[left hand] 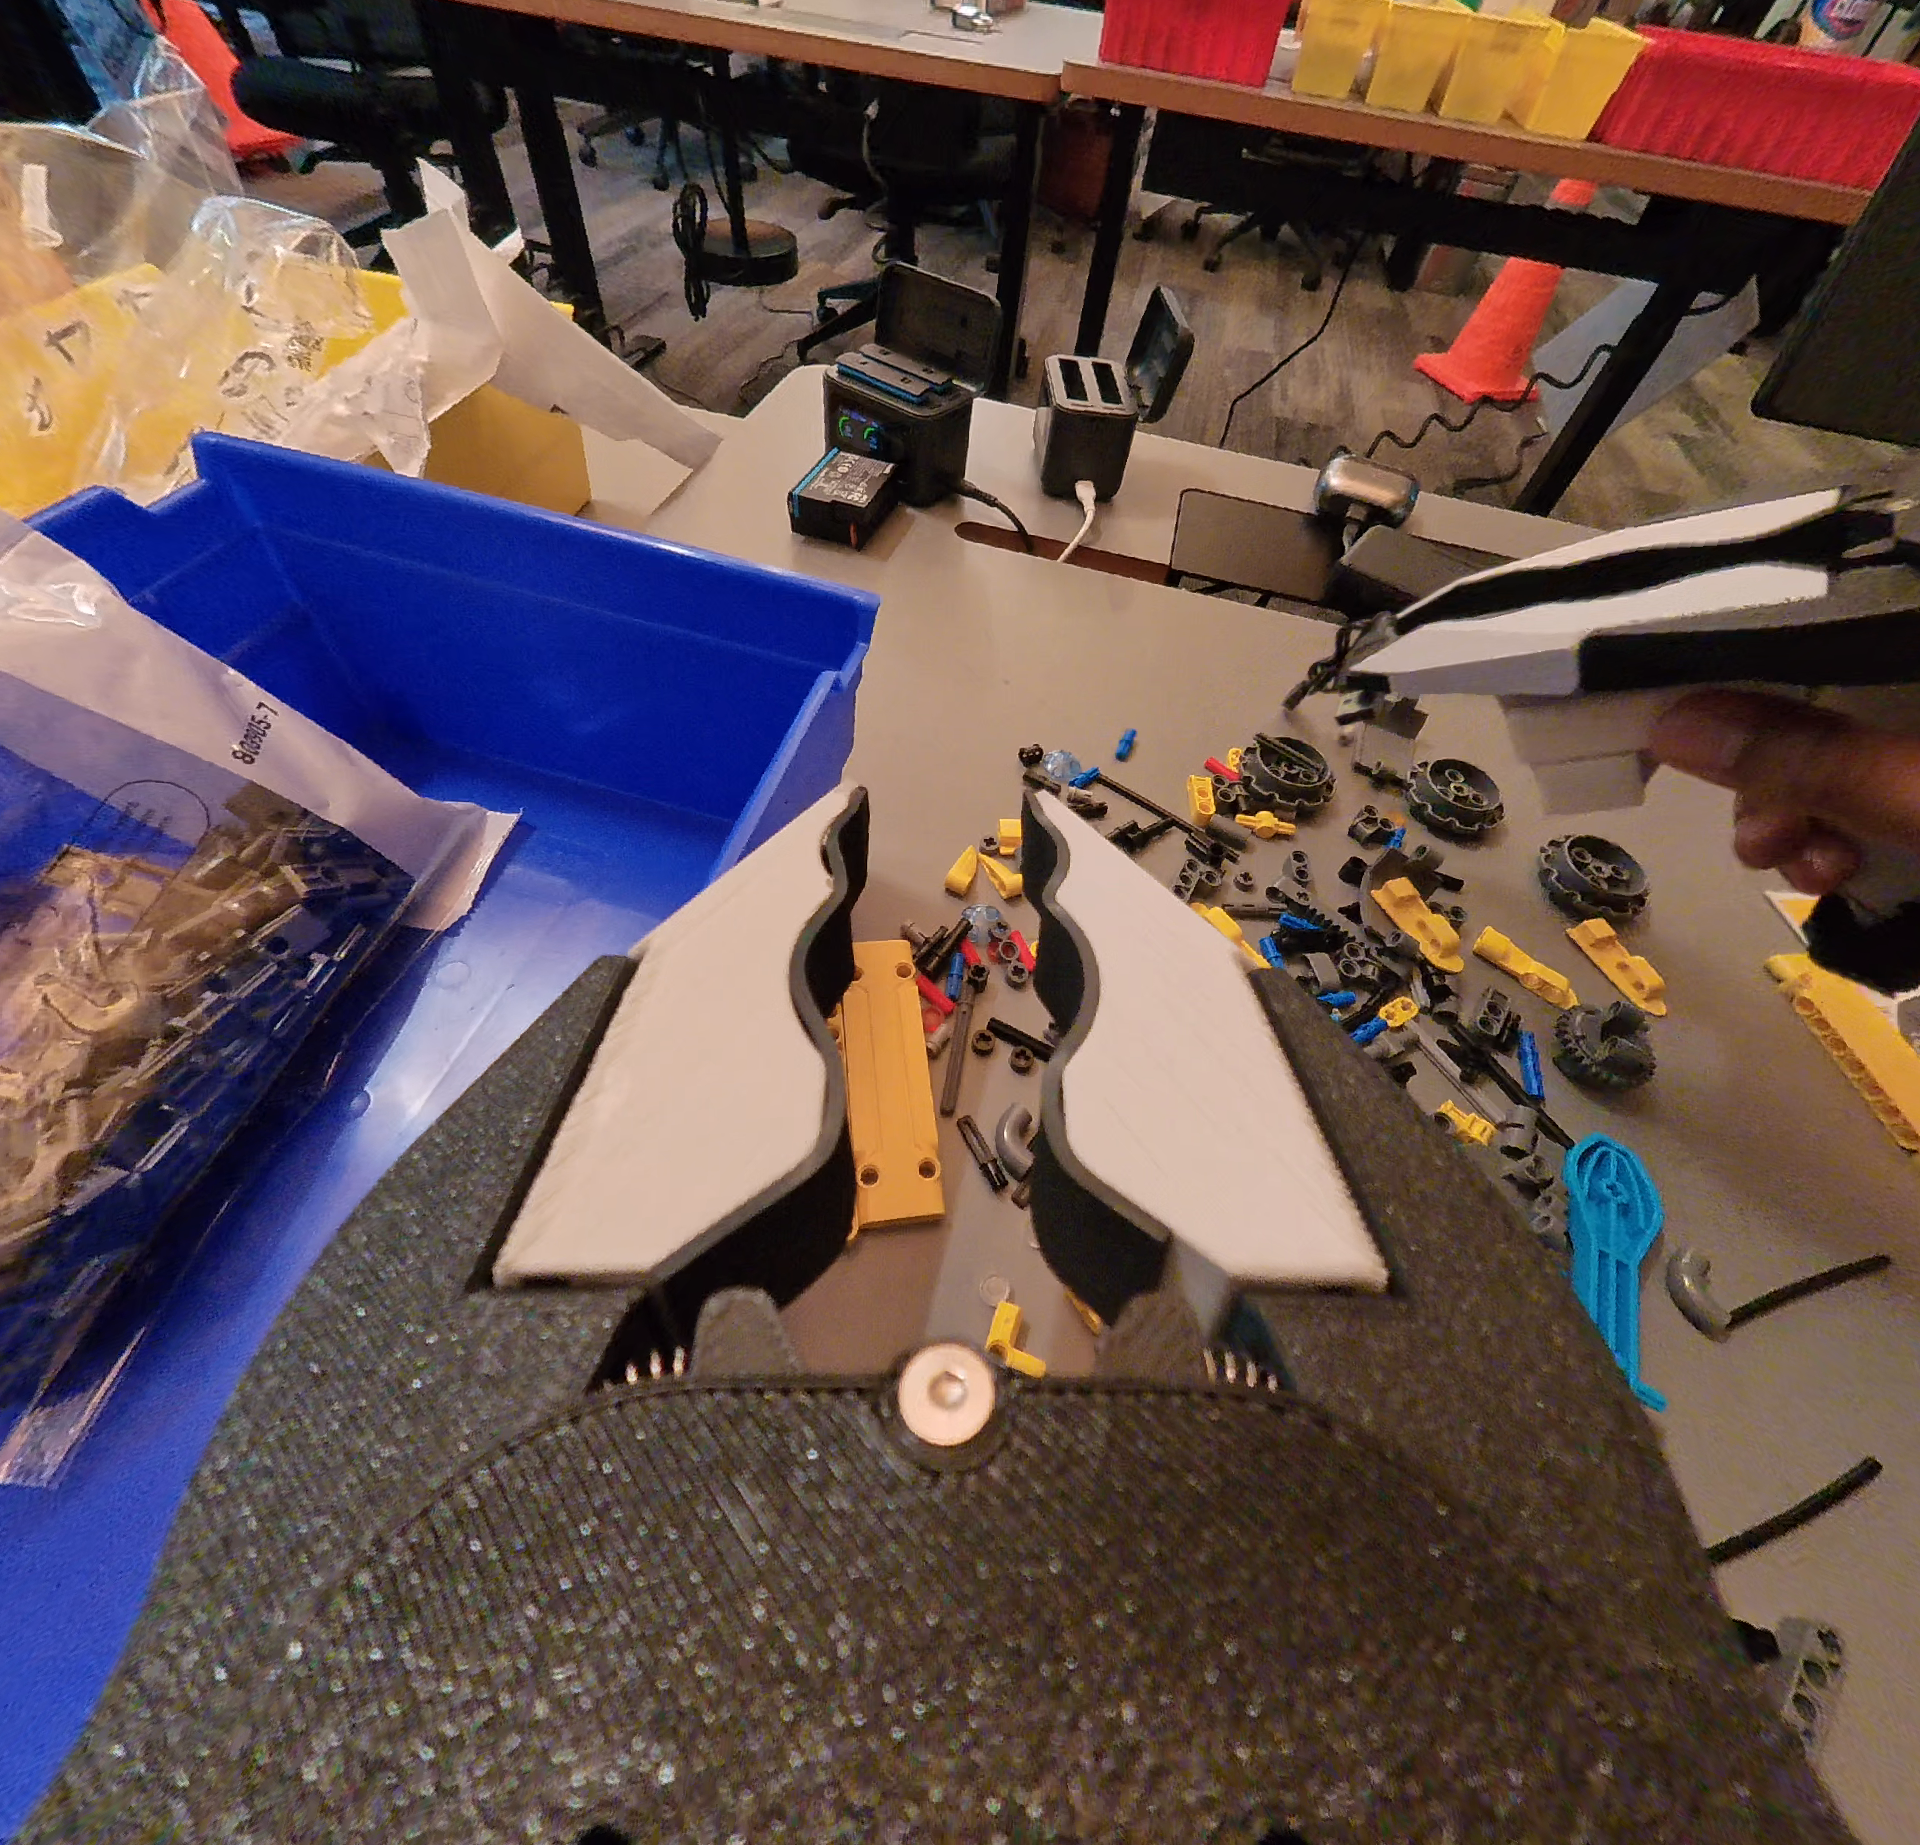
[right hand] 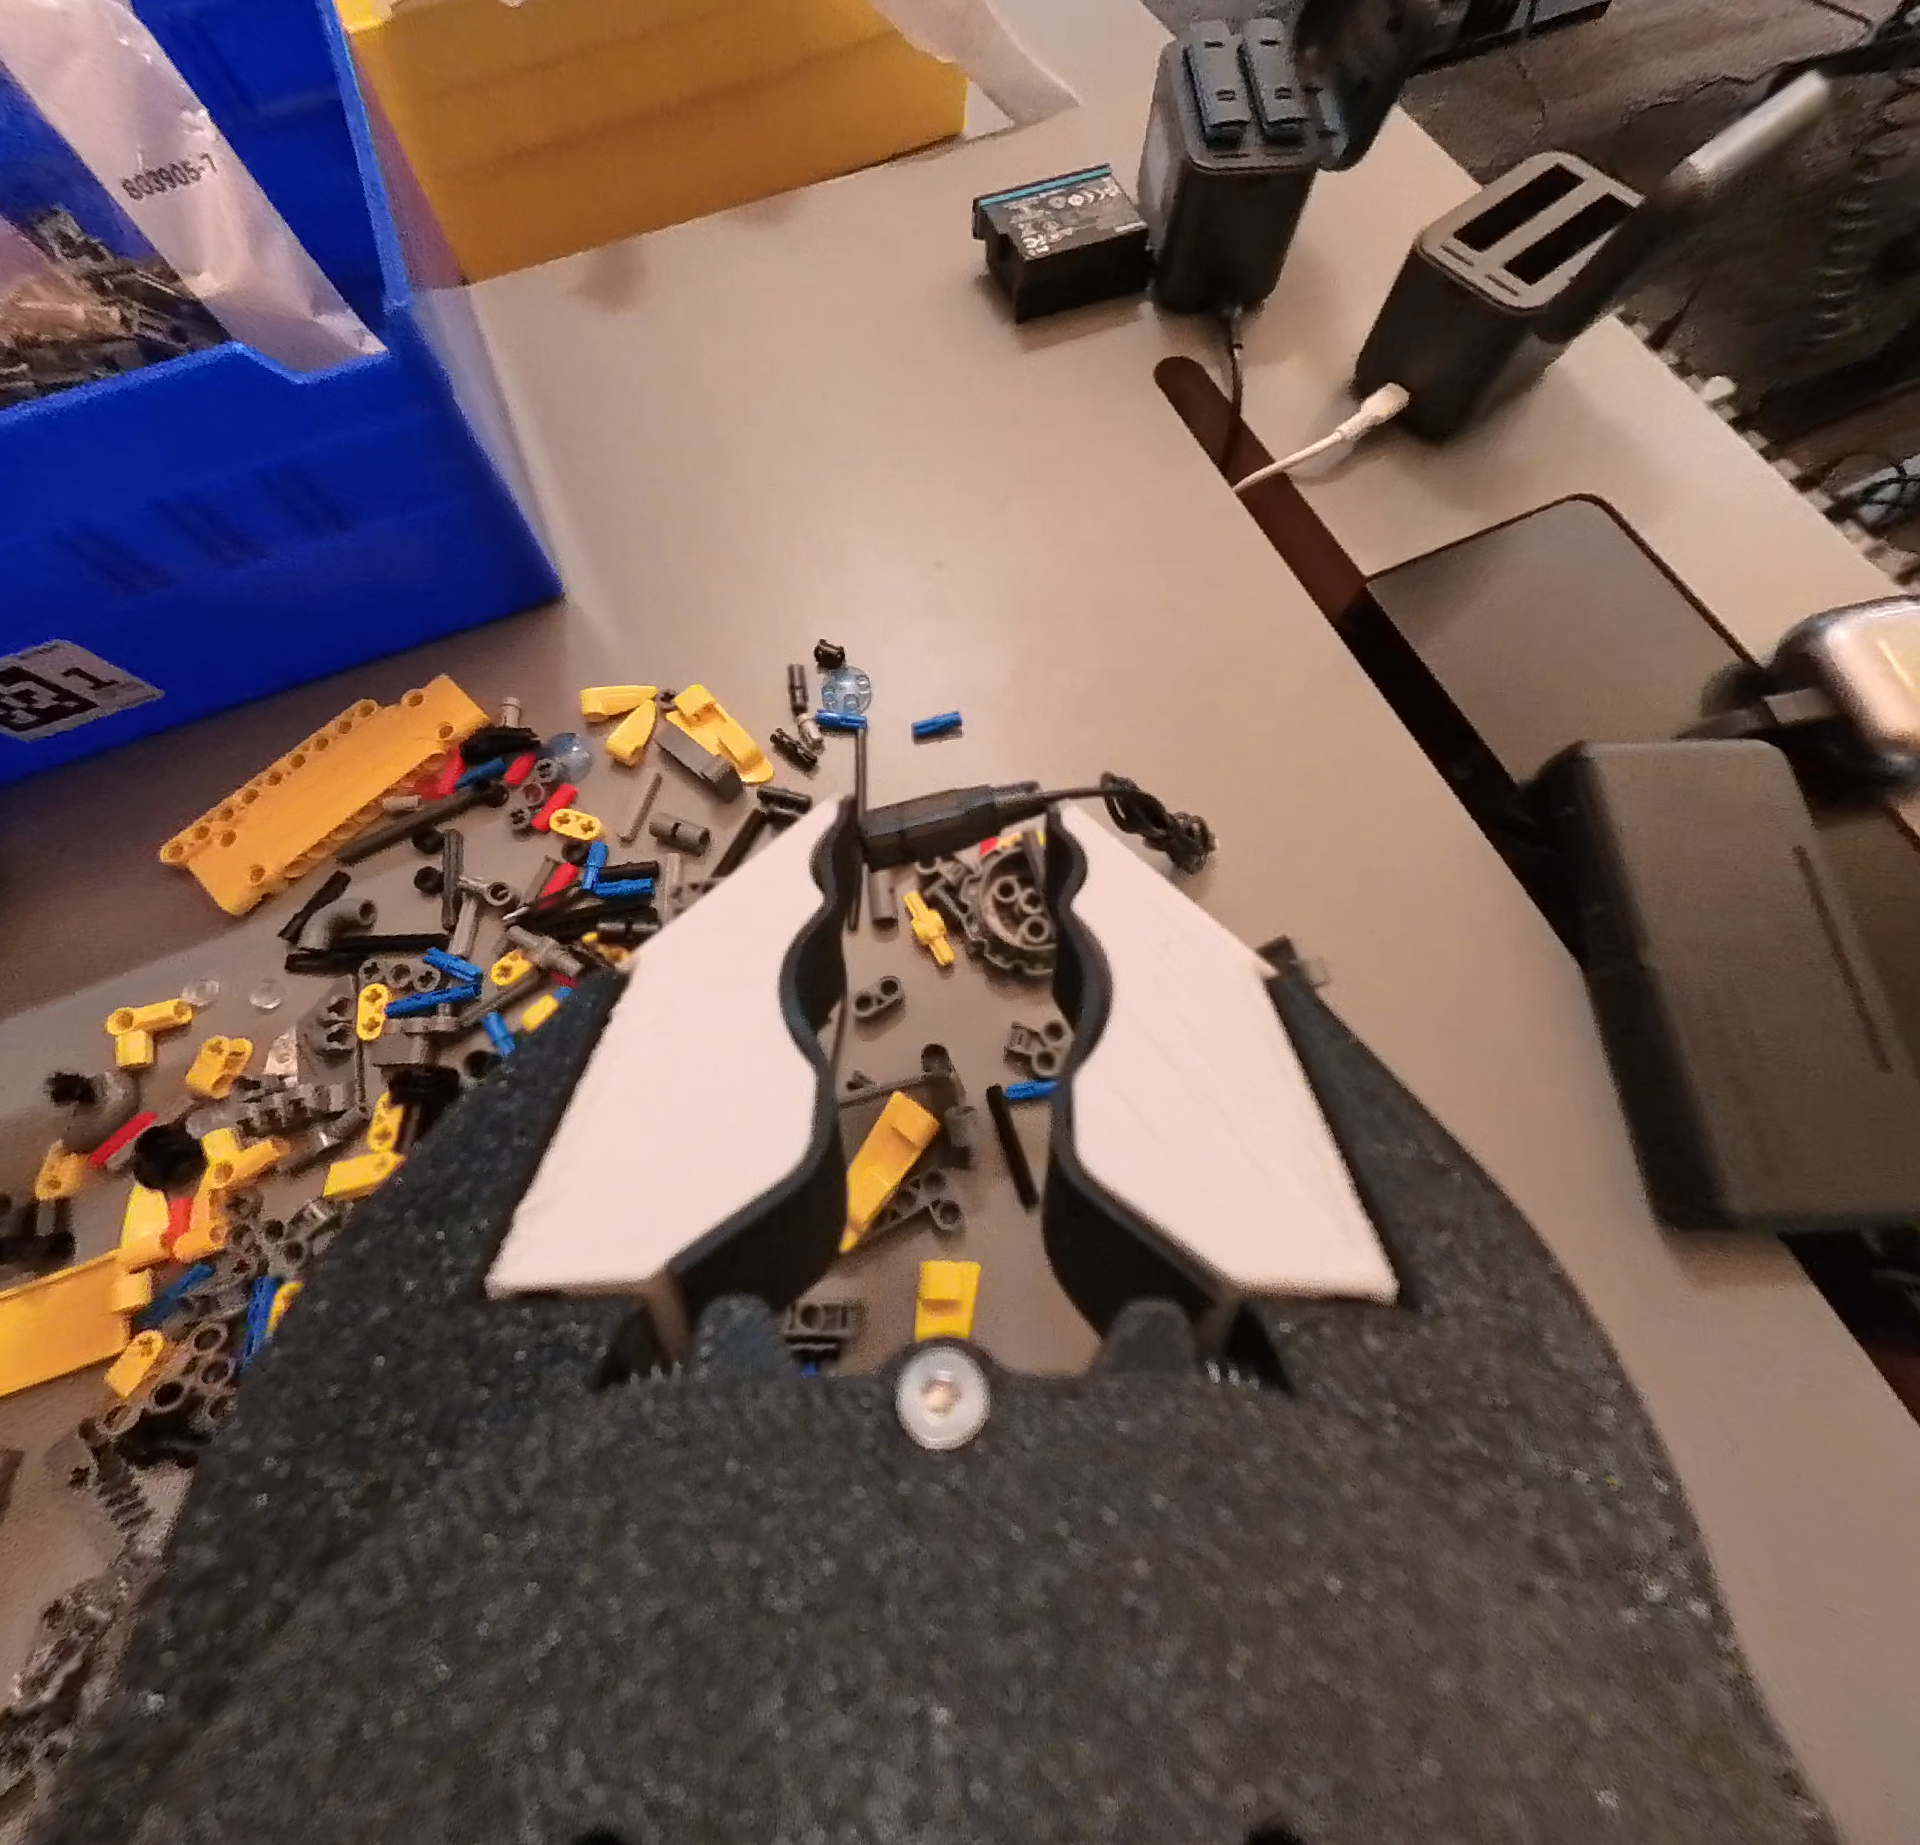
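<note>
My left gripper (left hand: 945, 819) is open and empty, hovering over loose building-toy parts (left hand: 1351, 922) on the grey table (left hand: 1039, 632). A flat yellow panel (left hand: 888, 1078) lies right under its jaws, and the blue bin (left hand: 520, 548) stands just to its left. My right gripper (right hand: 945, 829) is closed on a black plug (right hand: 925, 816) at its fingertips. The plug's thin cable (right hand: 1153, 824) trails to the right. It is held above a grey gear (right hand: 1003, 907) and small pins. The right gripper also shows in the left wrist view (left hand: 1361, 652), held by a hand (left hand: 1808, 787).
A clear bag of parts (left hand: 156, 964) lies in the blue bin. A yellow box (right hand: 644, 102) stands behind it. Two black chargers (right hand: 1226, 185) (right hand: 1486, 320), a battery (right hand: 1060, 237) and a dark box (right hand: 1745, 964) line the far edge. A blue tool (left hand: 1610, 1234) lies at the right.
</note>
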{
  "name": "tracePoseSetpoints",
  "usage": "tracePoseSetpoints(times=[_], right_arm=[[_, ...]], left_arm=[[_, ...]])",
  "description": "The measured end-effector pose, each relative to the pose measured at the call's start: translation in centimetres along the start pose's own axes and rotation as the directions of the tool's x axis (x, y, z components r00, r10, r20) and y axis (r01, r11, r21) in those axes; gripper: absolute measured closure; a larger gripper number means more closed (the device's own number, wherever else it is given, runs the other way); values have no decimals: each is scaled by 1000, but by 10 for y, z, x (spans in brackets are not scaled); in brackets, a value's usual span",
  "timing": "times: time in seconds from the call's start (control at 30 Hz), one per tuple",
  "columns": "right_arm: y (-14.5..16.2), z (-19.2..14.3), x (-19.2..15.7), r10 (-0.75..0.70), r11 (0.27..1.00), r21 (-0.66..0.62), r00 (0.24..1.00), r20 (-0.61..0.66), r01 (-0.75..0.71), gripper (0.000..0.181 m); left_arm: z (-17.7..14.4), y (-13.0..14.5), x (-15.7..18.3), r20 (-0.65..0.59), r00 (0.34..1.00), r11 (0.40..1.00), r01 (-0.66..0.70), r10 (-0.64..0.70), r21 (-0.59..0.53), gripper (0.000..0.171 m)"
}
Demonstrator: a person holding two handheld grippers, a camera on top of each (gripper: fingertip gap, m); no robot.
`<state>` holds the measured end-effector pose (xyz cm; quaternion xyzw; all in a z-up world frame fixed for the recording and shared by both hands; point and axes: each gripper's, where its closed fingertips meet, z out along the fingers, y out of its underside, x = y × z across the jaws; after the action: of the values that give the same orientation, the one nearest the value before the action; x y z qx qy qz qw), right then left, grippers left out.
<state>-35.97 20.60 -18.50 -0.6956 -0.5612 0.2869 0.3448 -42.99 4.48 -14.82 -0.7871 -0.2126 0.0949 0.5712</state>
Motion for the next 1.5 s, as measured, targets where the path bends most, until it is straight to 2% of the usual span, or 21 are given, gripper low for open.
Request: tracePoseSetpoints(times=[0.27, 0.73, 1.0, 1.27, 1.5], right_arm=[[1, -5, 12, -21, 1000, -14, 998, -55, 20, 146], [-12, -16, 22, -39, 997, 65, 995, -90, 45, 146], [-5, -21, 41, -25, 999, 33, 986, -167, 31, 146], [15, -29, 62, -122, 991, -102, 931, -343, 92, 146], [43, -38, 63, -258, 939, -316, 886, -384, 137, 146]], left_arm=[[0, 0, 1, -6, 1000, 1000, -1, 1, -1, 143], [0, 0, 3, -19, 1000, 1000, 0, 0, 0, 142], [0, 0, 4, -25, 1000, 1000, 2, -2, -1, 140], [1, 1, 5, -27, 1000, 1000, -1, 1, -5, 140], [1, 0, 5, -32, 999, 1000, 1, -1, -4, 139]])
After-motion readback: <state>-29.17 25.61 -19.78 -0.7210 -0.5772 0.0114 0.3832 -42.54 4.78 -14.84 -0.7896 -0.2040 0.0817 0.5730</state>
